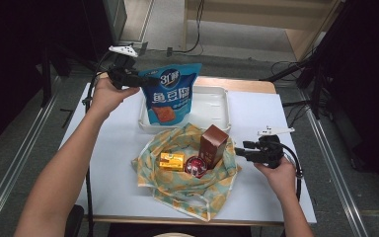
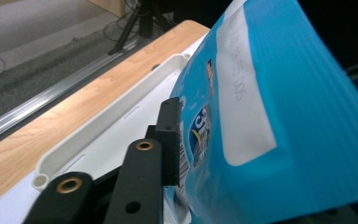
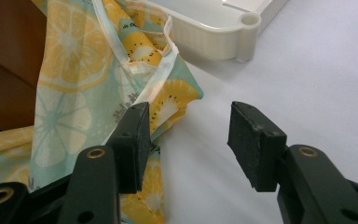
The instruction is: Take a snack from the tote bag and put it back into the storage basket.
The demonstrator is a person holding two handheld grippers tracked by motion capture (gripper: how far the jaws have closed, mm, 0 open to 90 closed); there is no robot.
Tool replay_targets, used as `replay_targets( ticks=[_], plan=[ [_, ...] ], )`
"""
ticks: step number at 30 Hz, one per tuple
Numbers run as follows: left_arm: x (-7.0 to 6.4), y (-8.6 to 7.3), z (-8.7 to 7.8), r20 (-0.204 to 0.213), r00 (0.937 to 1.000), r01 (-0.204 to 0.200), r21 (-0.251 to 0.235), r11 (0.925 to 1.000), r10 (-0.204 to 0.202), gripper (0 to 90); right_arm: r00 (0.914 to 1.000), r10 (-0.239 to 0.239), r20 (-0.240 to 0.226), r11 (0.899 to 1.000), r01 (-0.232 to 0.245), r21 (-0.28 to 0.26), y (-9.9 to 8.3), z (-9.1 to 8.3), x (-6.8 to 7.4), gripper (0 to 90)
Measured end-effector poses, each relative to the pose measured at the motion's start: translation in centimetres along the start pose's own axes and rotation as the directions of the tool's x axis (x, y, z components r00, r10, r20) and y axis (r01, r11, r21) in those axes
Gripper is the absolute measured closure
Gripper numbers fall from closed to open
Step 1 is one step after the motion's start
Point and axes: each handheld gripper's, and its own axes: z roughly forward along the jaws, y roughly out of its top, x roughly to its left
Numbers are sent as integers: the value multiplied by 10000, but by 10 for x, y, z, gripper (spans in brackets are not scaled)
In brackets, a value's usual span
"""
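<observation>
Upper centre, blue foil snack bag (image 1: 170,93) is clamped over white plastic tray (image 1: 212,111) by left gripper (image 1: 145,79); right gripper (image 1: 241,150) is held agape beside lemon-print cloth bag's (image 1: 187,185) edge, lower right.

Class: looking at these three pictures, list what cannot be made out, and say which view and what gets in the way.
- Left claw, left gripper view: its far jaw is hidden behind the blue bag.
- Tray, high view: its left half is hidden by that bag.
- Round red thing, high view: too small to identify.
- Brown box, right gripper view: cut off by the left edge and covered by the cloth.
</observation>
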Motion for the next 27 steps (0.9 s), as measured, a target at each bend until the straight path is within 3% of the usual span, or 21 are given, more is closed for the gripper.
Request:
replay_targets(
  ticks=[3, 7, 10, 13, 15, 18, 24, 27],
  plan=[
    [-1, -2, -1, 190, 9997, 128, 106, 9999, -130, 587, 10000, -8, -14, 10000, 8, -2, 0, 0, 0, 496],
    [-1, -11, -4, 275, 9991, 313, -64, 9995, -311, 535, 10000, -16, -26, 10000, 16, 11, 0, 0, 0, 496],
    [-1, -19, -6, 226, 9991, 355, 157, 9992, -358, 506, 10000, -21, -30, 10000, 22, 9, 0, 0, 0, 496],
    [-2, -27, -9, 252, 9989, 389, 40, 9992, -389, 497, 10000, -26, -9, 10000, 26, 30, 0, 1, 0, 496],
    [-1, -32, -9, 309, 9986, 428, 307, 9986, -438, 482, 10000, -53, 24, 10000, 53, 38, 0, 1, 1, 497],
    [-1, -43, -8, 386, 9978, 526, 155, 9985, -532, 475, 10000, -57, 34, 10000, 57, 28, 1, 1, 1, 497],
    [1, -64, -1, 458, 9951, 859, 462, 9952, -880, 504, 10000, -51, -1, 10000, 51, 17, 1, 2, 1, 497],
    [0, -72, 4, 416, 9955, 822, 759, 9937, -855, 519, 10000, -57, -8, 10000, 57, 7, 1, 2, 1, 497]
  ],
)
